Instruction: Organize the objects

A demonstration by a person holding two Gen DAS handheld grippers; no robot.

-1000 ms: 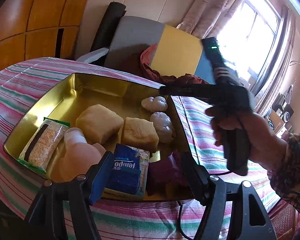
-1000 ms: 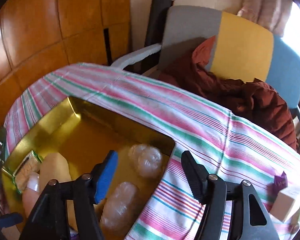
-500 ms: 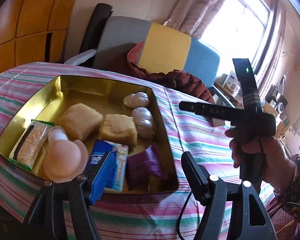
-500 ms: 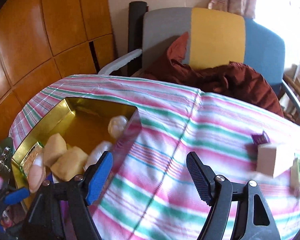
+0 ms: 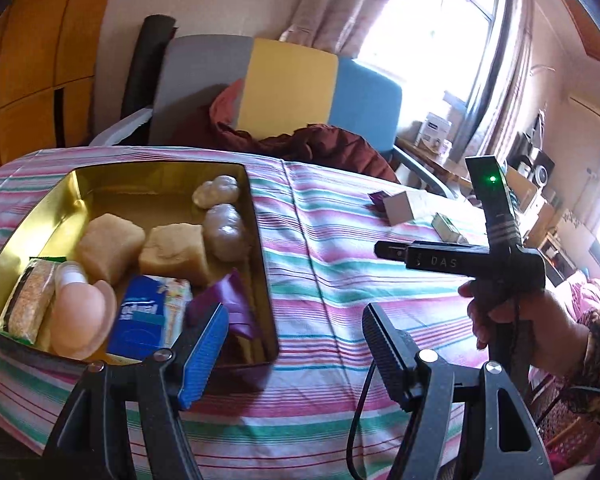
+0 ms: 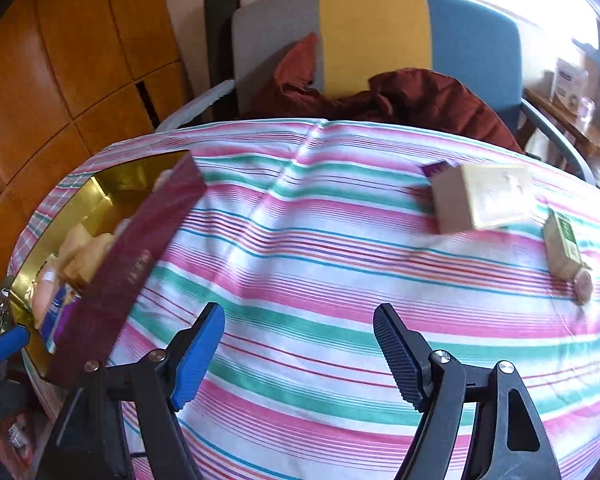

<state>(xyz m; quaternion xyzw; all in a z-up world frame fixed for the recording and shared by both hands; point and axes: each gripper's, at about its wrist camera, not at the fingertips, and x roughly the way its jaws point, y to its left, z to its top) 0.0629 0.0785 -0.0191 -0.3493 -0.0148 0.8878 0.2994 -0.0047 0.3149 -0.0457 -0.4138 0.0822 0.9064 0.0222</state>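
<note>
Right wrist: tool (image 6: 298, 354) wide apart, empty; box (image 6: 482, 197) ahead.

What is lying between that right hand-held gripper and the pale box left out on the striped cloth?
Nothing visible. The right hand-held gripper stands open and empty, and only bare striped tablecloth lies between it and the pale box. A small green packet lies to the box's right, off the line.

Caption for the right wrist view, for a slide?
Open, empty right claw above the striped tablecloth, facing a beige box; gold tin at left.
</note>
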